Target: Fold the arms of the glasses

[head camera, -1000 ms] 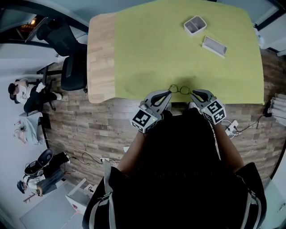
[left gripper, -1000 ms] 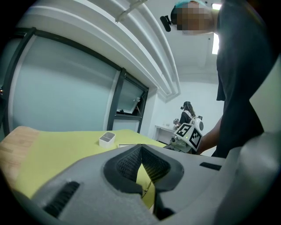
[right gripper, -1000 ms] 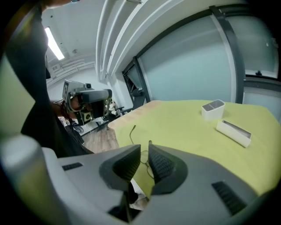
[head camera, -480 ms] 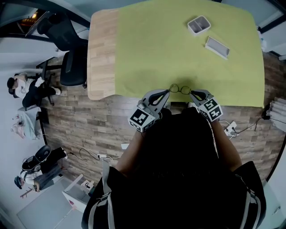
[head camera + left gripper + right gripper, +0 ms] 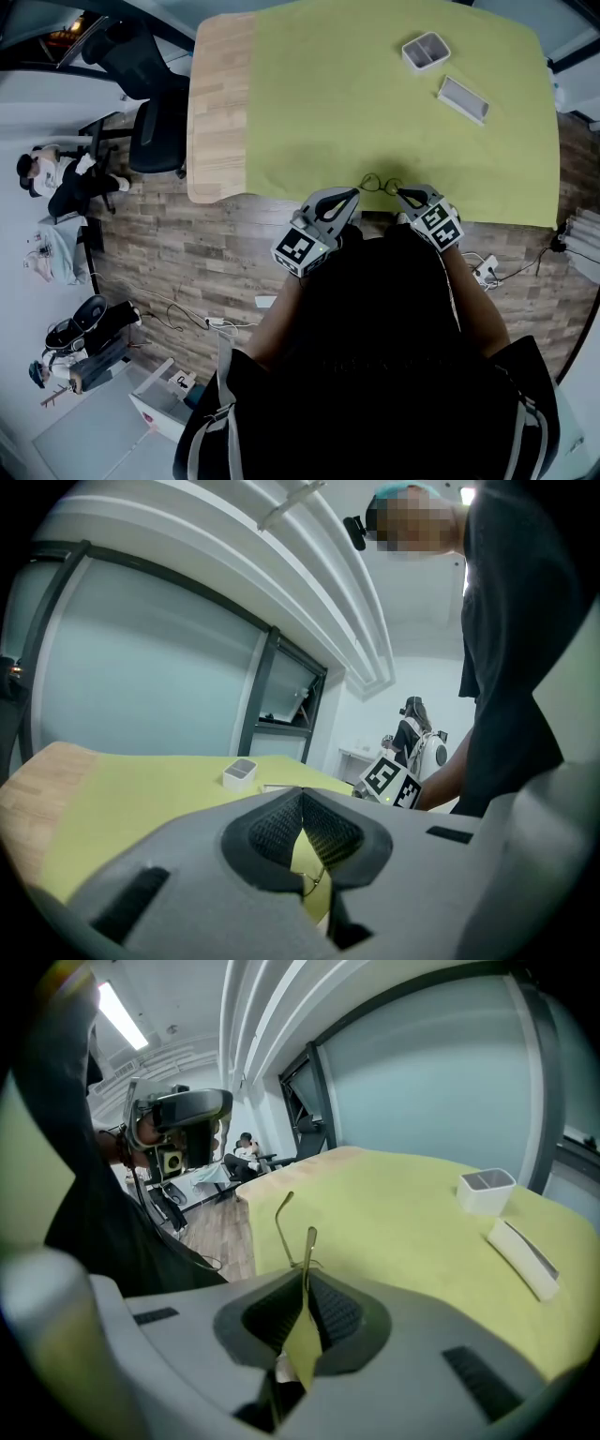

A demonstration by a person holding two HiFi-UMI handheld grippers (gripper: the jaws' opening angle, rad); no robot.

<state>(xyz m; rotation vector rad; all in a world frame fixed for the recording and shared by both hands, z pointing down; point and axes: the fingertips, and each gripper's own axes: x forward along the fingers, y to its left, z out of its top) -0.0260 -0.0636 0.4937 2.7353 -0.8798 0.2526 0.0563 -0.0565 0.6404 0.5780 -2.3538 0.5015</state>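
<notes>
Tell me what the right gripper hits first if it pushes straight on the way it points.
The right gripper is shut on the glasses, so they travel along. Beyond them only open green cloth lies ahead; the way looks free, though depth is unclear.

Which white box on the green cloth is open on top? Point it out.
The squarish box at the far side: its hollow inside shows. The long flat box nearer the glasses shows only a flat top.
</notes>
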